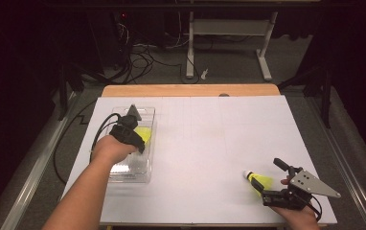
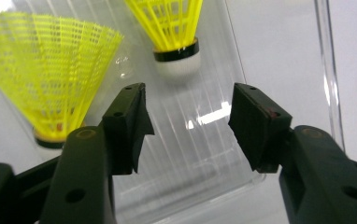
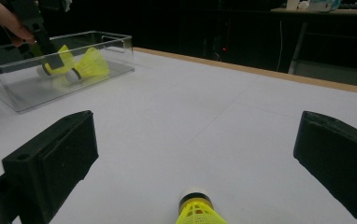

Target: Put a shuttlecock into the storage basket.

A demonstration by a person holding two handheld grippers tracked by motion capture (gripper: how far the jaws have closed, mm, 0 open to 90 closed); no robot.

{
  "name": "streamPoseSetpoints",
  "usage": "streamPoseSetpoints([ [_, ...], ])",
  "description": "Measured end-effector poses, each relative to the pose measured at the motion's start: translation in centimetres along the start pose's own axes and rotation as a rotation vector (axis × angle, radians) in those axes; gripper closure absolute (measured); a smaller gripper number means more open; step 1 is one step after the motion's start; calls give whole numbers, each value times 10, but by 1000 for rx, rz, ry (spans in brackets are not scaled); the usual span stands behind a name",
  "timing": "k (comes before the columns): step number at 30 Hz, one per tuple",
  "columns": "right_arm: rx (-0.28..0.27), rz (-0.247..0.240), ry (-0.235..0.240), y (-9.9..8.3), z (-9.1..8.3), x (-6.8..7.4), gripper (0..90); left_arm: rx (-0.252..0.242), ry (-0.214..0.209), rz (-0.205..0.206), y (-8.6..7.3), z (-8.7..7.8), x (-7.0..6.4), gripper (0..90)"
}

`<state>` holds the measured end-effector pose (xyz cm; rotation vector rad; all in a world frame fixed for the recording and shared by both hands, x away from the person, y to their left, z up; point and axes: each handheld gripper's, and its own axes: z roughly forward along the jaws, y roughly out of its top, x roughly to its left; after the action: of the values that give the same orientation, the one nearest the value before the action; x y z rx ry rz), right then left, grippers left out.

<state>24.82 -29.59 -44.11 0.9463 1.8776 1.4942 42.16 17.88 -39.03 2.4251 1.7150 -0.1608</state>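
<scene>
The left hand-held gripper [image 1: 140,139] hangs over the clear plastic box [image 1: 148,115], jaws apart and empty, above two yellow shuttlecocks [image 2: 41,74] lying inside, likely just dropped there. The right hand-held gripper [image 1: 269,179], jaws wide apart, straddles a third shuttlecock [image 1: 259,180] on the white surface [image 1: 210,139], probably to grasp it; nothing lies between it and the box.

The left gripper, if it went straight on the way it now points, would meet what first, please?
Probably the ribbed floor of the clear plastic tray between its open fingers; the yellow plastic shuttlecock's white cork lies slightly beyond, though depth is unclear.
</scene>
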Motion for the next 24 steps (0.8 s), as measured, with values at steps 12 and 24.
streamPoseSetpoints([
  [12,0,0,0,0,-1,0,5,-16,0,36,-18,-20,-3,365],
  [24,5,0,-7,-1,0,-2,5,-18,17,82,-30,-27,-10,235],
])
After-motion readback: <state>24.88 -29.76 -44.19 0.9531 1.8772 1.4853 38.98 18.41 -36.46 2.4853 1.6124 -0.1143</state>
